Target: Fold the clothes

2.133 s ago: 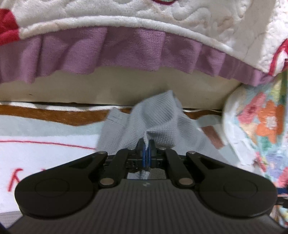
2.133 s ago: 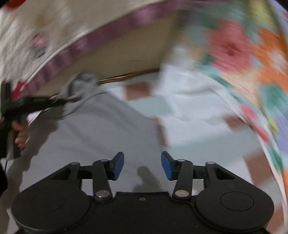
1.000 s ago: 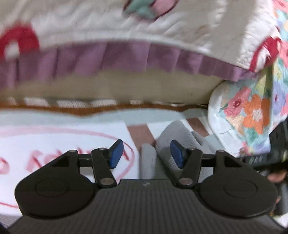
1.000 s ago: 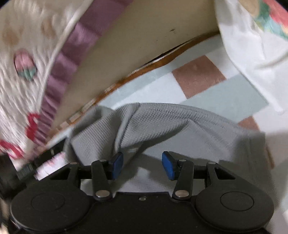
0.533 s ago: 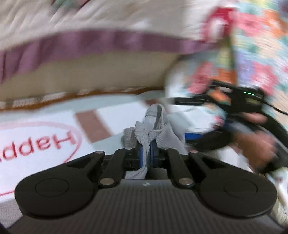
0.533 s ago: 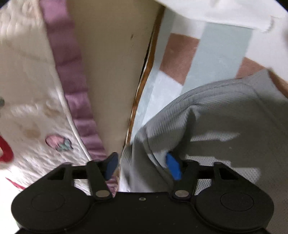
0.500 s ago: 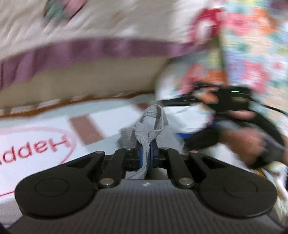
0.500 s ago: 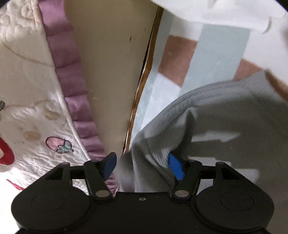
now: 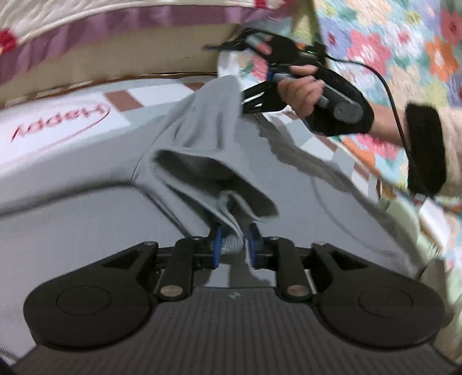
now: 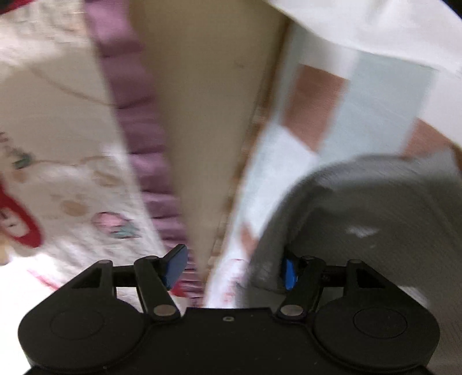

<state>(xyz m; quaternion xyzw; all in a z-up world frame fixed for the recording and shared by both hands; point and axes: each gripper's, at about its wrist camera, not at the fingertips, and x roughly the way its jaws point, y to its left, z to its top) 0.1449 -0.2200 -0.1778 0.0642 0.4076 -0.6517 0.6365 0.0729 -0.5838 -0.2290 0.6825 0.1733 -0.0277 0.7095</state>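
Note:
A grey waffle-knit garment (image 9: pixel 202 138) lies spread on the floor mat, with a loose fold rising in the middle. My left gripper (image 9: pixel 234 243) is low over its near part. Its jaws are opening; a bunched fold of the grey cloth still sits between the blue pads (image 9: pixel 217 243), and a gap shows. In the left wrist view a hand holds my right gripper (image 9: pixel 245 99) at the garment's raised far corner. In the blurred right wrist view, my right gripper (image 10: pixel 232 271) stands open, and the grey garment's edge (image 10: pixel 375 216) lies against its right pad (image 10: pixel 288 274).
A bed stands along the far side, with a beige base (image 9: pixel 130 57) and a white quilt with a purple frill (image 9: pixel 115 20). The mat (image 9: pixel 57 124) bears red "Happy" lettering. A floral blanket (image 9: pixel 404 43) hangs on the right. White cloth (image 10: pixel 375 28) hangs above the mat.
Half a second ago my left gripper was shut on a grey fold; its jaws have now parted and it has travelled right. The garment lies more spread. The right gripper has hardly moved.

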